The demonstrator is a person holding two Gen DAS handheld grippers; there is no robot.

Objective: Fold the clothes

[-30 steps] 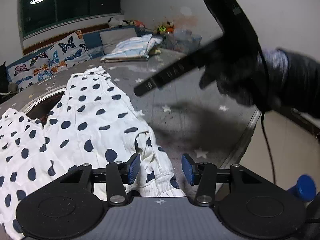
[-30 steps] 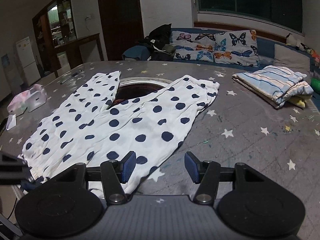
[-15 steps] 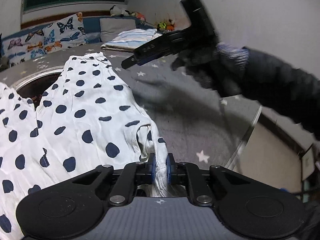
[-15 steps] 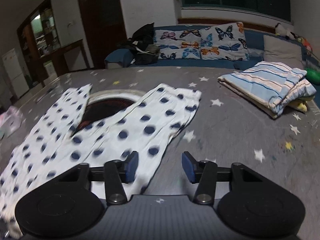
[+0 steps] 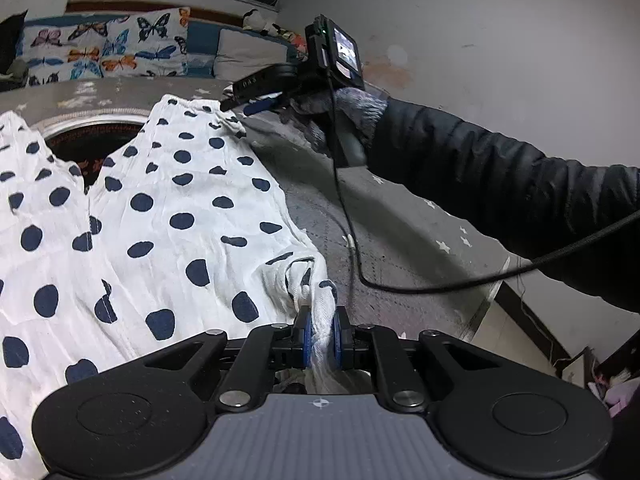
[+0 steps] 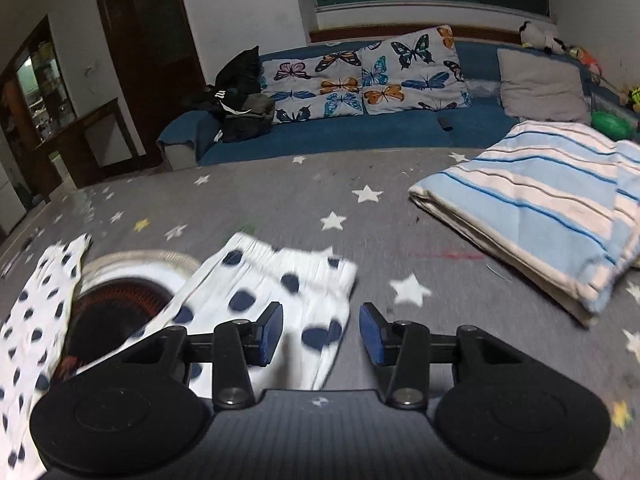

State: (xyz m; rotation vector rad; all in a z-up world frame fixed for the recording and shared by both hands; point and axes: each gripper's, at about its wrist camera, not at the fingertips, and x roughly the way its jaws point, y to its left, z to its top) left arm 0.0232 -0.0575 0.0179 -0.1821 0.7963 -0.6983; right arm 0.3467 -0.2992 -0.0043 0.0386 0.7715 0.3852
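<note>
White trousers with navy polka dots (image 5: 160, 216) lie spread on a grey star-print table (image 5: 400, 220). My left gripper (image 5: 320, 340) is shut on a bunched corner of the trousers at the near edge. In the right wrist view my right gripper (image 6: 320, 334) is open, hovering just above the far leg cuff of the trousers (image 6: 292, 280), the cuff lying between and ahead of its blue pads. The left wrist view shows the right gripper (image 5: 248, 100) at that far cuff, held by a gloved hand (image 5: 344, 112) in a dark sleeve.
A round opening (image 6: 116, 300) in the table shows between the two trouser legs. A folded blue-striped blanket (image 6: 540, 200) lies at the right of the table. A blue sofa with butterfly cushions (image 6: 360, 72) stands behind. A cable (image 5: 352, 220) hangs from the right gripper.
My left gripper has shut on the trousers' near corner. My right gripper has travelled forward along the table to the far leg cuff, still open.
</note>
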